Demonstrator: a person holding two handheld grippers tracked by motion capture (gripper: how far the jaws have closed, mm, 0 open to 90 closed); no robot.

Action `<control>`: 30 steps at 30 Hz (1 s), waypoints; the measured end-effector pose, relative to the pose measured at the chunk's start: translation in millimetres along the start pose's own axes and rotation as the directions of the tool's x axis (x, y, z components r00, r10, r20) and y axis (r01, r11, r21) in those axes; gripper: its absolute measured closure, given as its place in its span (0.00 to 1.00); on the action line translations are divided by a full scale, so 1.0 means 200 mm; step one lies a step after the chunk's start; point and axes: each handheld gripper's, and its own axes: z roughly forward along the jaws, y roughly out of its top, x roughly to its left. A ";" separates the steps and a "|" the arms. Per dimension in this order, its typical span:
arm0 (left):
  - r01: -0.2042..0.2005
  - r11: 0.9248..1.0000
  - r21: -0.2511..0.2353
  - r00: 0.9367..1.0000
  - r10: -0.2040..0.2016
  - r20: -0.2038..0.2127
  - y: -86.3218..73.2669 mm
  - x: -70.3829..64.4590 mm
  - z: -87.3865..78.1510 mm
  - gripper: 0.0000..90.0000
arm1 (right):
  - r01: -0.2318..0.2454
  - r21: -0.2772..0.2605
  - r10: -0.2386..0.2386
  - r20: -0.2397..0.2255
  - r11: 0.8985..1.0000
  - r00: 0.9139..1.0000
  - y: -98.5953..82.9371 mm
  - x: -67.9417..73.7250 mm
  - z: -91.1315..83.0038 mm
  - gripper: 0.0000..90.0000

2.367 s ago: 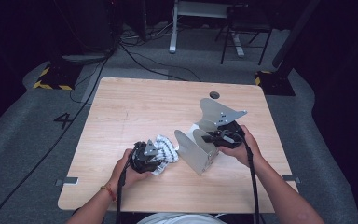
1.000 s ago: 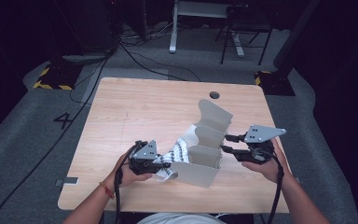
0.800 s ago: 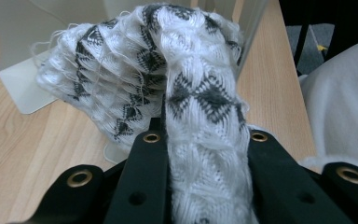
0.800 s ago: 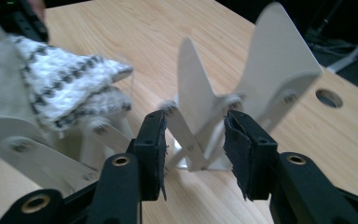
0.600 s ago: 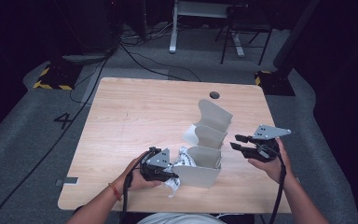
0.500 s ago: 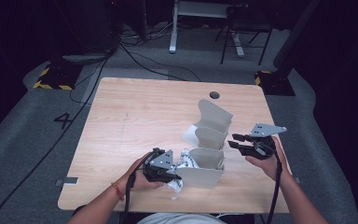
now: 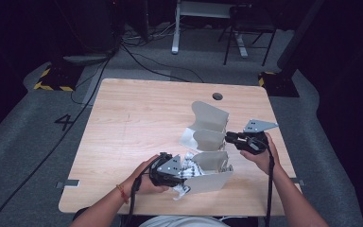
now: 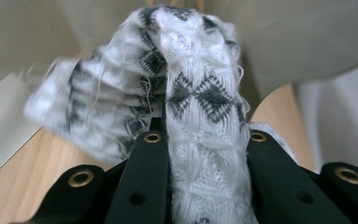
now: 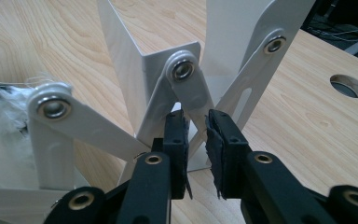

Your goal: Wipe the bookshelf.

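**Inspector:** Knitted garment, white with a grey-black diamond pattern, is clenched between the jaws of the left gripper. In the left gripper view the fabric runs straight up between the two black jaws and bulges past their tips. It lies at the near edge of the wooden table, at the left end of the nearest compartment of a white folding metal rack.

**Supervisor:** And the other hand?

**Inspector:** The right gripper sits at the rack's right side. Its jaws stand a narrow gap apart around one slotted link bar, just below a rivet. I cannot tell from that view whether the pads touch the bar; nothing looks firmly grasped.

**Supervisor:** Which relation governs the next move?

**Inspector:** The garment's bearing against the compartment opening. The compartment's long axis runs left to right across the table, and the garment enters from its left end, ahead of the left gripper's jaws. White panel walls rise on both sides of the fabric in the left gripper view, so the bundle looks partly inside already. A loose part hangs out on the near side, in front of the front panel.

**Supervisor:** Judgement?

**Inspector:** The left hand is the nearer one and carries the load. The push should go rightward along the compartment's axis. The right gripper is placed to steady the rack against that push. Risk: the trailing fabric could snag on the panel edge.
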 end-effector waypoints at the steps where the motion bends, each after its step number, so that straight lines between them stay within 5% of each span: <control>1: 0.010 1.000 0.003 1.000 -0.010 -0.012 -0.02 0.02 0.00 0.88 | 0.002 0.001 -0.002 0.001 1.000 1.000 0.00 0.00 0.00 0.86; 5: 0.063 0.998 0.014 0.996 -0.063 -0.057 -0.06 0.06 0.00 0.88 | -0.004 0.011 0.004 -0.003 1.000 1.000 -0.03 0.01 0.02 0.86; 17: 0.049 0.999 -0.014 0.998 -0.050 -0.047 0.00 0.06 0.06 0.89 | -0.002 -0.008 0.002 -0.017 1.000 1.000 -0.04 0.01 0.06 0.88; 23: 0.019 1.000 0.015 0.998 -0.018 -0.064 0.01 0.09 0.09 0.89 | 0.013 -0.035 -0.014 -0.035 0.999 0.999 -0.03 0.01 -0.02 0.84; 30: 0.074 0.997 0.036 0.996 -0.073 -0.045 -0.06 0.12 0.16 0.89 | 0.054 -0.080 -0.059 -0.064 0.995 0.996 0.02 0.08 -0.16 0.81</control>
